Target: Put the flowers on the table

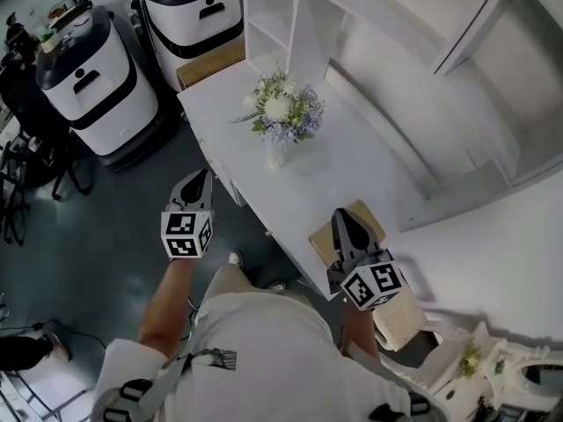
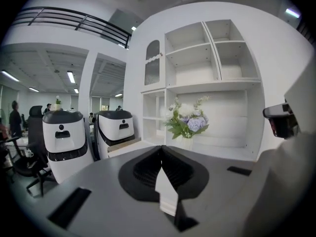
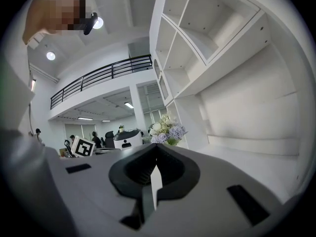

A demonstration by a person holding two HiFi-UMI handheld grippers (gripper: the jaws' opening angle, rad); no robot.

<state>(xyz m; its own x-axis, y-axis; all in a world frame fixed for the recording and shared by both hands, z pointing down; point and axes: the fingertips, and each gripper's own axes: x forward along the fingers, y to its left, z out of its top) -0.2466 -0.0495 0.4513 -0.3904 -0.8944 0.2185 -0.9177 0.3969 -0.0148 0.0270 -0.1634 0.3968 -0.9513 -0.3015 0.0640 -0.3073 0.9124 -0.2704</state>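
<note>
A bunch of white and lilac flowers [image 1: 283, 111] stands upright in a small white vase [image 1: 278, 152] on the white table [image 1: 361, 178]. My left gripper [image 1: 201, 176] hangs over the dark floor, left of the table's edge and short of the vase, jaws shut with nothing between them. At the table's near corner my right gripper [image 1: 339, 216] is shut and empty too. In the left gripper view the flowers [image 2: 187, 120] show beyond the closed left gripper [image 2: 161, 149]. The right gripper view has the flowers [image 3: 167, 129] past the closed right gripper [image 3: 157, 148].
Two white and black robot units [image 1: 88, 77] [image 1: 193, 7] stand on the floor left of the table. White shelving [image 1: 290, 16] rises at the table's far end and along its right side. A tan seat [image 1: 321, 240] sits under the right gripper. A second small bouquet [image 1: 471, 359] lies at the bottom right.
</note>
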